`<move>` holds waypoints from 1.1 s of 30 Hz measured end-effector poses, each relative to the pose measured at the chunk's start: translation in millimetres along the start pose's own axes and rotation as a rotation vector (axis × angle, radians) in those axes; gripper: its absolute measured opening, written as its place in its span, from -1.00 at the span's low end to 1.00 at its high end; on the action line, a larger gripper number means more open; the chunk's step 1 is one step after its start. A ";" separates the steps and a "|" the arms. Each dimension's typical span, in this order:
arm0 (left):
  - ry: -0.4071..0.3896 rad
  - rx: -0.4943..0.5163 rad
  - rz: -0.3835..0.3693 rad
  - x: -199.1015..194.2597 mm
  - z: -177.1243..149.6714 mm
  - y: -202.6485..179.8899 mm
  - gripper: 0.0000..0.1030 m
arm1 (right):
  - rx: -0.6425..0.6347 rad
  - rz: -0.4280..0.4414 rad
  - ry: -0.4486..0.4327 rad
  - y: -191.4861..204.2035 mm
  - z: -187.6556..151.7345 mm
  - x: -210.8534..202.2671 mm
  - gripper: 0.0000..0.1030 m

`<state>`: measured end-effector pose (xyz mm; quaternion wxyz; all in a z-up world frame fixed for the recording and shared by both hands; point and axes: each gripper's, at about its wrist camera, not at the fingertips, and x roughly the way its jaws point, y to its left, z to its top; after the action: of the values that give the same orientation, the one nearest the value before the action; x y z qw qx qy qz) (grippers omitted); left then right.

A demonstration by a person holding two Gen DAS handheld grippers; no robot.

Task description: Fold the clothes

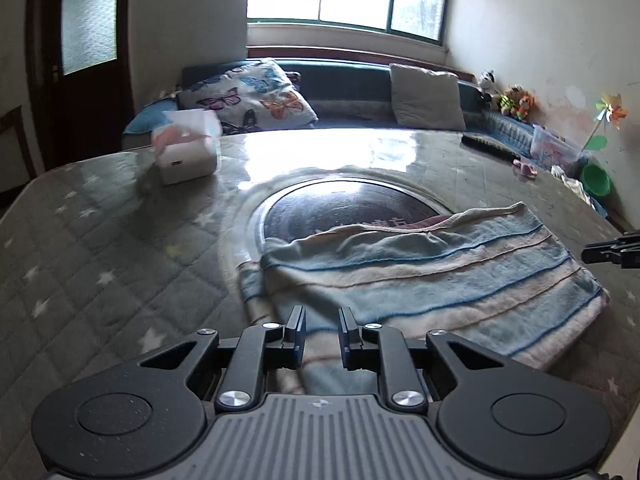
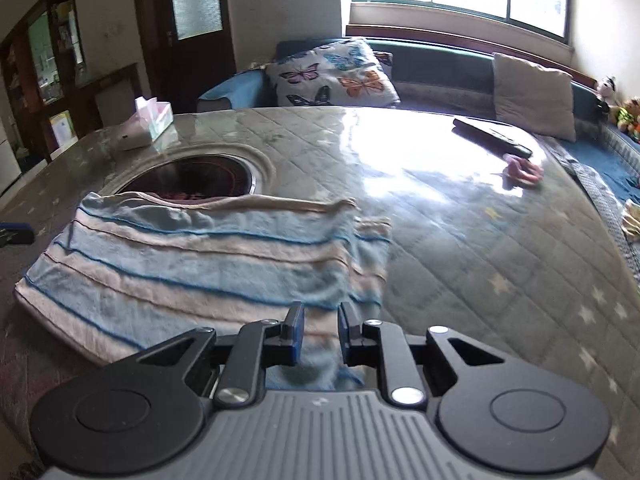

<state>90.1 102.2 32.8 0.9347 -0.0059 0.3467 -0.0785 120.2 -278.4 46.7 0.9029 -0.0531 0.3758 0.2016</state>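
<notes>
A blue and white striped towel (image 1: 440, 272) (image 2: 180, 264) lies folded on the quilted table cover (image 1: 100, 248), partly over a round dark inset plate (image 1: 352, 208). My left gripper (image 1: 322, 328) is at the towel's near edge, towards its left end, and its pads pinch a raised bunch of the cloth. My right gripper (image 2: 321, 326) is shut on the same near edge, towards the right end, where a lower layer sticks out. Each gripper's tip also shows at the edge of the other view: the right gripper (image 1: 612, 250) and the left gripper (image 2: 16, 234).
A tissue box (image 1: 188, 148) (image 2: 154, 120) stands at the table's far left. A black remote (image 2: 492, 136) and a small pink item (image 2: 522, 170) lie at the far right. Behind the table runs a sofa with a butterfly cushion (image 2: 332, 76), under a window.
</notes>
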 end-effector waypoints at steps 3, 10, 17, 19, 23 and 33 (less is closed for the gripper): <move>0.019 0.022 -0.012 18.9 5.0 -4.3 -0.64 | -0.013 0.016 0.009 5.3 5.5 14.8 -0.67; 0.051 0.000 -0.002 50.1 8.0 5.5 -0.66 | -0.014 0.024 0.036 5.7 11.5 43.0 -0.67; 0.041 -0.029 0.015 55.5 15.4 15.7 -0.66 | -0.016 0.024 0.045 2.5 13.8 49.8 -0.67; 0.042 -0.030 0.020 59.2 17.9 16.5 -0.66 | -0.018 0.023 0.041 1.9 16.7 50.5 -0.67; 0.050 -0.050 0.039 67.7 19.8 22.5 -0.62 | -0.014 0.020 0.043 -1.0 21.6 58.7 -0.67; 0.040 -0.025 0.031 70.5 29.5 16.3 -0.62 | -0.036 0.002 0.018 -2.6 42.6 71.9 -0.68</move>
<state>164.3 106.4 8.5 0.9284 -0.0108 0.3665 -0.0598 195.0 -246.9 26.5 0.8982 -0.0708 0.3802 0.2090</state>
